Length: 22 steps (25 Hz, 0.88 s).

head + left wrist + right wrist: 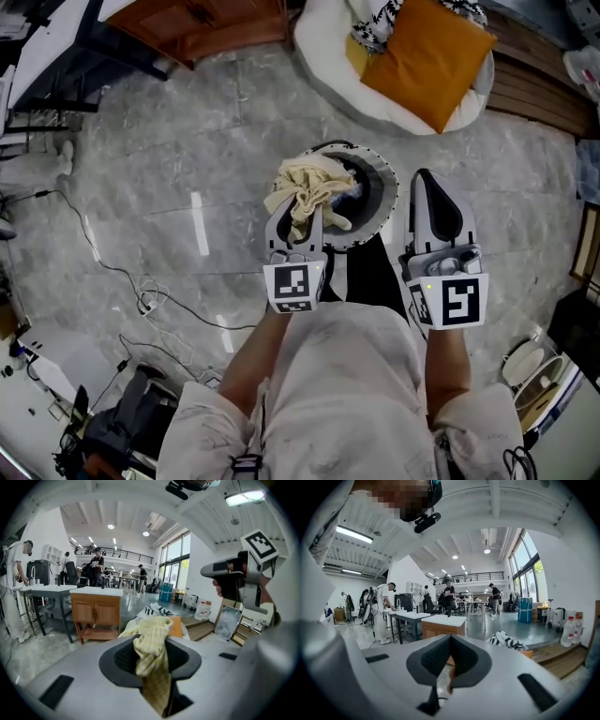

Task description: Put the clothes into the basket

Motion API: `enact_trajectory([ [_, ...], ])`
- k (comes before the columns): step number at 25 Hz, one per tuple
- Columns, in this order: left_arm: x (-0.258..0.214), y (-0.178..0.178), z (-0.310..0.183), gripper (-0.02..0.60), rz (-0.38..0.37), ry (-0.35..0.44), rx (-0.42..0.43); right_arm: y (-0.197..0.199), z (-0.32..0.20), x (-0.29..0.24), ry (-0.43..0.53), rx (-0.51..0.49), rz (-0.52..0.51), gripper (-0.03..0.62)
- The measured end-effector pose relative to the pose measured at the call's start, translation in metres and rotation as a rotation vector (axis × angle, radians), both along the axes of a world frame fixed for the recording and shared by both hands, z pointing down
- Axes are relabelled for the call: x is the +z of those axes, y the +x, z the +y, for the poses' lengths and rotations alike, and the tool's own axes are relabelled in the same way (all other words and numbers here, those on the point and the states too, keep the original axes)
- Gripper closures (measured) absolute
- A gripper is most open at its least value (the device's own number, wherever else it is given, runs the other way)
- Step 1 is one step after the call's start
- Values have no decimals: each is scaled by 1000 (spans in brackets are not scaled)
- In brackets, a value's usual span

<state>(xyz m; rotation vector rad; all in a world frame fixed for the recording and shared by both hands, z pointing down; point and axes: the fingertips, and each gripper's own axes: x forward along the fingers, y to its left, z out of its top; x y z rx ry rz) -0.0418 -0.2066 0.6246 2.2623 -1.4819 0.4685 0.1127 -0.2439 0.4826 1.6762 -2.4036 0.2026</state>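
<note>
Over one basket (382, 214), one cloth (307, 190), two grippers (302, 208) (429, 184)

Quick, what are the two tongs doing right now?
Left tongs: closed on a pale yellow cloth.
Right tongs: closed, holding nothing.

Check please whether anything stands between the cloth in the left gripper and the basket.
Nothing visible does. The cloth, pinched in the left gripper, hangs over the open mouth of the basket in the head view. The right gripper is off to the side, shut and empty, not in the path.
</note>
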Motion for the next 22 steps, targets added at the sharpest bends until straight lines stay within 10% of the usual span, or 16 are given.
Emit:
enact_trajectory([
  [22, 244, -1, 25, 463, -232, -432, -59, 34, -8, 97, -177, -76, 0, 606],
])
